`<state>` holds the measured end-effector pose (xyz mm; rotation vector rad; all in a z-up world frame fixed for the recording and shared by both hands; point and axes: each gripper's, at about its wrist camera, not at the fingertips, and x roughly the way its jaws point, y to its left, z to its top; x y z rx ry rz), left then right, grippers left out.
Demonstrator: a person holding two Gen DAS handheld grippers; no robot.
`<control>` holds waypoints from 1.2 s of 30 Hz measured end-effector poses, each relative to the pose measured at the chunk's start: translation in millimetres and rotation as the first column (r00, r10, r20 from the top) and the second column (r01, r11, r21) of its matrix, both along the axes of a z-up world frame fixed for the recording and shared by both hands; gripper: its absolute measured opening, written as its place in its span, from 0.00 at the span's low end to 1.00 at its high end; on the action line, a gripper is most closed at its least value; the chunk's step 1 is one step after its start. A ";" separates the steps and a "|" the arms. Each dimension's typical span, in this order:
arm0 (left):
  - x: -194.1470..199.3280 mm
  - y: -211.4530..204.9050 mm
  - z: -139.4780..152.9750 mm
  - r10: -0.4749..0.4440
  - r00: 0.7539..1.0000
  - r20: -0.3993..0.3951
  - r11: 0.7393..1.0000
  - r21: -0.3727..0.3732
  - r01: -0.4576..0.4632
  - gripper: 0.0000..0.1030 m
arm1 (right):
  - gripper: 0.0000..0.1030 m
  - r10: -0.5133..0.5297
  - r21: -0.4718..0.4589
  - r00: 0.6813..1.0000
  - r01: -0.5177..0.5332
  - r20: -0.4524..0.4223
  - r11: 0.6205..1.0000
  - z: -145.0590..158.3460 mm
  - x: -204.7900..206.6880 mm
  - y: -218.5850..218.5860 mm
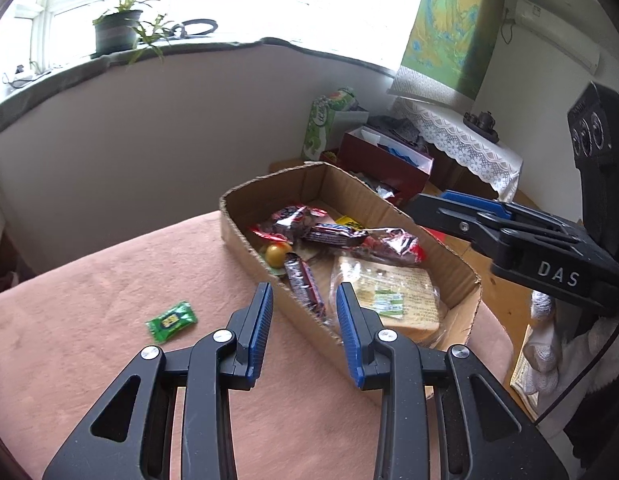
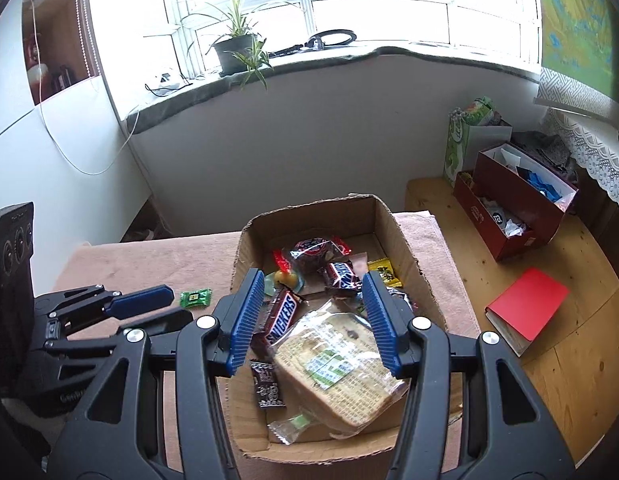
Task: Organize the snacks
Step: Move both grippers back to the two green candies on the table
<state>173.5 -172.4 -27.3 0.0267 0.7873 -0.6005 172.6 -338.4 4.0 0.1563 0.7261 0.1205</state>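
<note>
Cardboard box (image 2: 405, 256): brown, open-topped, rough-cut rim, standing on a pink cloth-covered table (image 1: 109, 280), its long axis running from 6 o'clock to 12 o'clock in the right wrist view. Contents: 1 wrapped bread slice (image 2: 341, 364) in clear film with a green label, lying flat at the near end; 2 Snickers bars, 1 (image 2: 281, 316) lengthwise on a 7-to-1 o'clock slant just left of the bread, 1 (image 2: 343, 276) beyond it; 1 red-ended clear packet (image 2: 313, 250) toward the far end; 1 yellow packet (image 2: 385, 272) by the right wall; 1 small black sachet (image 2: 265, 384) at the bread's 9 o'clock. Outside the box: 1 green candy (image 1: 171, 320), flat on the cloth, long axis 8-to-2 o'clock in the left wrist view. Left gripper (image 1: 304, 312): jaws apart, empty, over the box's near wall. Right gripper (image 2: 313, 316): jaws apart, empty, above the bread.
</note>
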 end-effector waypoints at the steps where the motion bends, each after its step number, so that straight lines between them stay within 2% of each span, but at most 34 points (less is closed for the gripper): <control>1: 0.2 4.8 1.5 0.010 1.000 0.000 1.000 -0.005 -0.010 0.30 | 0.52 0.001 0.004 1.000 -0.001 0.003 1.000 1.6 -2.8 2.3; 14: 4.3 69.2 -0.9 0.110 0.994 -0.017 0.993 -0.030 -0.110 0.30 | 0.52 0.078 0.065 0.996 -0.080 0.033 0.995 11.4 -40.1 54.4; 21: 12.2 106.5 0.4 0.155 0.988 -0.022 0.987 -0.046 -0.156 0.30 | 0.52 0.105 0.141 0.994 -0.103 -0.005 0.985 -7.7 -57.1 90.1; 24: 16.0 111.7 -1.7 0.140 0.990 -0.019 0.990 -0.024 -0.140 0.30 | 0.52 0.110 0.136 0.993 -0.102 -0.051 0.985 -24.8 -54.0 108.4; 29: 23.9 101.4 -16.6 0.049 0.998 -0.025 0.997 0.057 -0.048 0.30 | 0.52 0.072 0.166 0.988 -0.050 -0.135 0.985 -57.9 -40.2 126.1; 36: 40.9 89.3 -47.0 -0.040 0.997 -0.067 0.990 0.130 0.048 0.30 | 0.47 -0.021 0.098 0.980 0.041 -0.200 0.994 -89.7 -12.0 136.9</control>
